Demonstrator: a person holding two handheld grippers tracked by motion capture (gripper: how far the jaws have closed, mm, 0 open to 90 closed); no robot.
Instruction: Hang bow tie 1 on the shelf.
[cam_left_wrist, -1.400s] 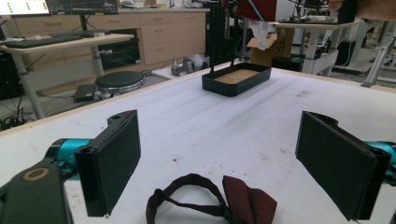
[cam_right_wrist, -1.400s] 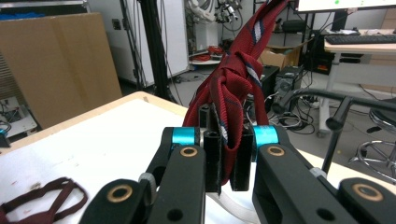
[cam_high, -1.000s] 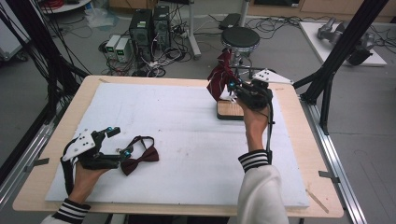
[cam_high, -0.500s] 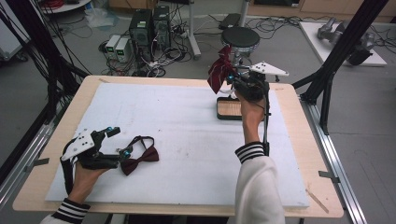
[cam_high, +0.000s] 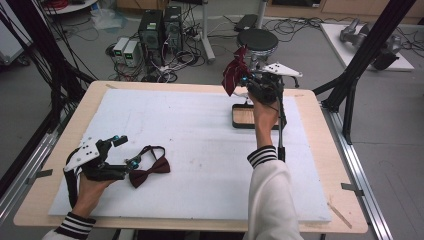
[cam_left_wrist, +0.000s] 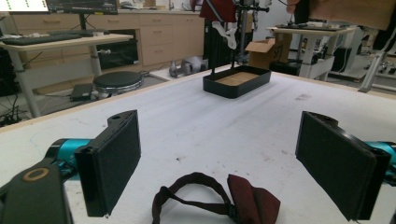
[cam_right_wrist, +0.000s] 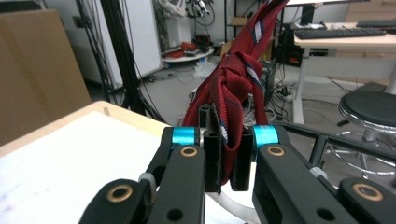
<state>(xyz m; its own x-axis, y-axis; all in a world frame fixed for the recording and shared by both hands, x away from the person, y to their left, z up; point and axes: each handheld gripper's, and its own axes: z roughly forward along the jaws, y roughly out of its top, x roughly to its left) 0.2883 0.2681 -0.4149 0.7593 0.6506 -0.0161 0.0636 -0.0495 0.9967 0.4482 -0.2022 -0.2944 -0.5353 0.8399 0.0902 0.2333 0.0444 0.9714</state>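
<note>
At the near left of the bench, the left gripper lies low on the white padded sheet, its fingers spread wide. A dark red bow tie sits on the sheet just ahead of the gap between them, its thin neck strap curling in a loop toward the gripper. The wide spread and the low, level pose look like a set-up for closing on the bow tie, though nothing is pinched yet. The bow tie seems soft, matte fabric, folded into two plump wings. The finger pads are flat, black and rubbery-looking.

Farther out, past the middle of the sheet, a shallow black tray with a pale wooden-looking floor rests on the right side of the bench; in the left gripper view it appears empty.

Above the tray's far edge, the right gripper is held up in the air at arm's reach. Its fingers are pressed together on a red necktie with thin white-and-dark stripes, caught just below its knot. The woven cloth bunches and hangs in loose folds, well clear of the bench. Holding it high over the tray probably lets the limp length hang free rather than drag on the sheet.
</note>
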